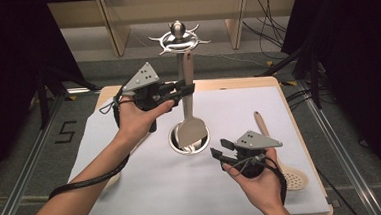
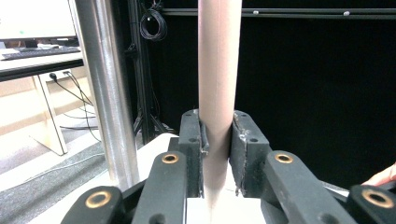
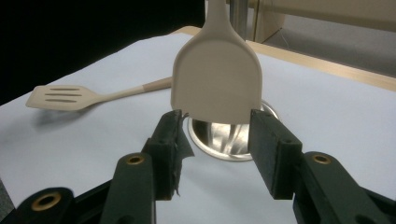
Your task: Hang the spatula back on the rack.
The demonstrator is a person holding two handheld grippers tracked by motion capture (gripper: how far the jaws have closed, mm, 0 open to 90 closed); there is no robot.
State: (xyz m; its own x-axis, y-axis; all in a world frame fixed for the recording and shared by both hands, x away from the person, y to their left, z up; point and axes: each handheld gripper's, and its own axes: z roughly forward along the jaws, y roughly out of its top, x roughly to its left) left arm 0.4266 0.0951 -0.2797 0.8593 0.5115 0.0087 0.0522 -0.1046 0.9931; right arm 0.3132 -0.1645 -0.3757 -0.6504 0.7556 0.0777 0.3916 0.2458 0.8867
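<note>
With our left claw (image 1: 190,89) we have the beige spatula (image 1: 190,122) clamped by its handle, the two black pads pressed tight against either side of the shaft, as the left gripper view (image 2: 215,154) shows plainly. The spatula (image 2: 218,70) hangs upright, its broad flat blade low over the round metal base (image 1: 188,142) of the utensil stand, and its handle runs up just beside the stand's shiny pole (image 2: 107,93), close to it though we cannot tell whether they touch. At the top of the pole sits the ring of curved hooks (image 1: 178,38), with the end of the handle right under it. Our right claw (image 1: 220,152) waits lower and to the right, held above the white sheet (image 1: 148,180) that covers the surface; its jaws stand apart with nothing between them, and in the right gripper view (image 3: 215,140) they frame the spatula blade (image 3: 217,79) and the metal base (image 3: 224,135) behind it. A slotted turner (image 3: 65,97) lies flat on the sheet farther off in that view, and a perforated spoon (image 1: 281,157) lies on the sheet just beside our right hand (image 1: 261,183).
</note>
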